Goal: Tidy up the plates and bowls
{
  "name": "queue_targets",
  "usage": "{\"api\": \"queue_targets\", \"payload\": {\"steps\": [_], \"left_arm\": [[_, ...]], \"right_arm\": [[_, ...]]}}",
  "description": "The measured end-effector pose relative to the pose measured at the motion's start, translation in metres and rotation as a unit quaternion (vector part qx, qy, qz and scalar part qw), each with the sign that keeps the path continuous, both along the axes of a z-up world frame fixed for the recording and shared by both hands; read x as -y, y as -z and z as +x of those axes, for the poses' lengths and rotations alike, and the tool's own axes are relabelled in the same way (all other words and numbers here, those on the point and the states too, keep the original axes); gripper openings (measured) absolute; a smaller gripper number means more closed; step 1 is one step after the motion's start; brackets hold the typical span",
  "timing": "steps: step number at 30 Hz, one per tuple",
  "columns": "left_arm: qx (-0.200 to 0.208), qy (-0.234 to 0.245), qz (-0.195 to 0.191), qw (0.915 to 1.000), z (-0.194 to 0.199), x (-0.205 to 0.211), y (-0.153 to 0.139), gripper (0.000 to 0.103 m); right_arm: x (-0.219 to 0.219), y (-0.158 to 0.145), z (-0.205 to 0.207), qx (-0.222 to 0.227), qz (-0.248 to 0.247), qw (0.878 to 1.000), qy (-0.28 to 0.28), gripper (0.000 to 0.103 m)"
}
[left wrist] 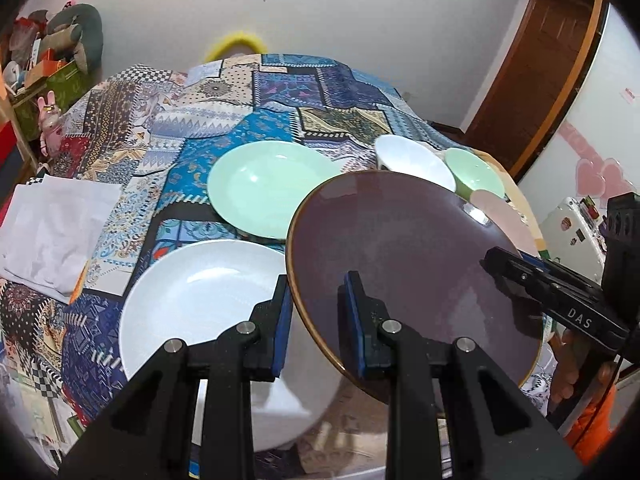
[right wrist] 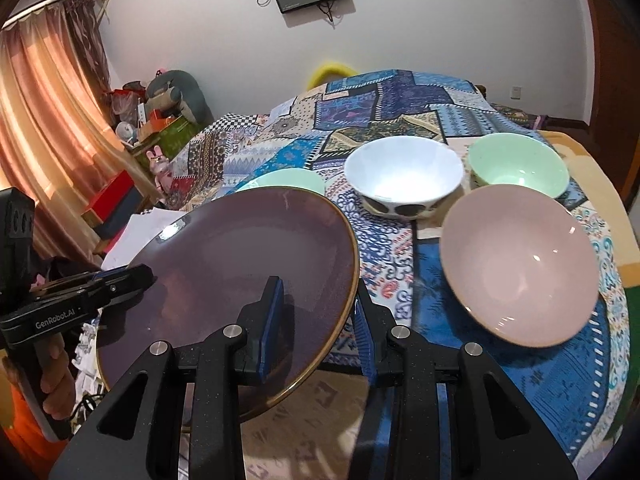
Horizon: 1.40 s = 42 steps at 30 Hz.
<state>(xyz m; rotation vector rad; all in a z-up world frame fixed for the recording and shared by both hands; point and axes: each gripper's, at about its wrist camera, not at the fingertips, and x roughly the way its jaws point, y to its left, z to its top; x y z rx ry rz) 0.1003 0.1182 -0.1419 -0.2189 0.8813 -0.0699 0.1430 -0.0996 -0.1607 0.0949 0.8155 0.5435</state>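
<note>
A dark purple plate (left wrist: 400, 264) with a gold rim is held tilted above the table between both grippers. My left gripper (left wrist: 318, 312) straddles its left rim, one finger under and one over. My right gripper (right wrist: 318, 320) straddles its right rim (right wrist: 352, 280) the same way; it shows in the left wrist view (left wrist: 504, 268). The left gripper shows in the right wrist view (right wrist: 132, 276). A white plate (left wrist: 200, 304) lies below the left gripper. A green plate (left wrist: 268, 184) lies behind it. A white bowl (right wrist: 402, 178), a green bowl (right wrist: 518, 166) and a pink bowl (right wrist: 520, 264) stand at the right.
The table wears a blue patchwork cloth (left wrist: 256, 92). A folded white cloth (left wrist: 52, 228) lies at its left edge. Shelves with toys and boxes (left wrist: 44, 68) stand at the far left. A curtain (right wrist: 48, 128) hangs left in the right wrist view.
</note>
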Motion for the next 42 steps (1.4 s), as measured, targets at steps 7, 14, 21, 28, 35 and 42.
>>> {"api": "queue_targets", "payload": {"steps": [7,14,21,28,35,42], "left_arm": [[-0.01,0.014,-0.001,0.9998,-0.001,0.023,0.003,0.025],[-0.027,0.03,-0.004,0.9992,-0.001,0.04,0.012,0.025],[-0.053,0.038,-0.001,0.9979,0.001,0.049,0.029,0.025],[-0.078,0.044,-0.011,0.996,0.009,0.056,0.048,0.025],[-0.098,0.053,-0.009,0.9937,0.022,0.064,0.064,0.025],[-0.105,0.053,0.002,0.9931,0.028,0.068,0.074,0.025]], "right_arm": [[0.02,0.005,-0.005,-0.005,0.003,1.0,0.013,0.031],[0.034,0.016,-0.009,-0.023,0.002,0.999,0.023,0.031],[0.042,0.031,-0.01,-0.046,0.001,0.999,0.025,0.031],[0.053,0.044,-0.006,-0.063,0.0,0.997,0.035,0.031],[0.059,0.055,-0.002,-0.076,-0.003,0.996,0.04,0.031],[0.06,0.06,0.002,-0.08,-0.007,0.996,0.042,0.031]]}}
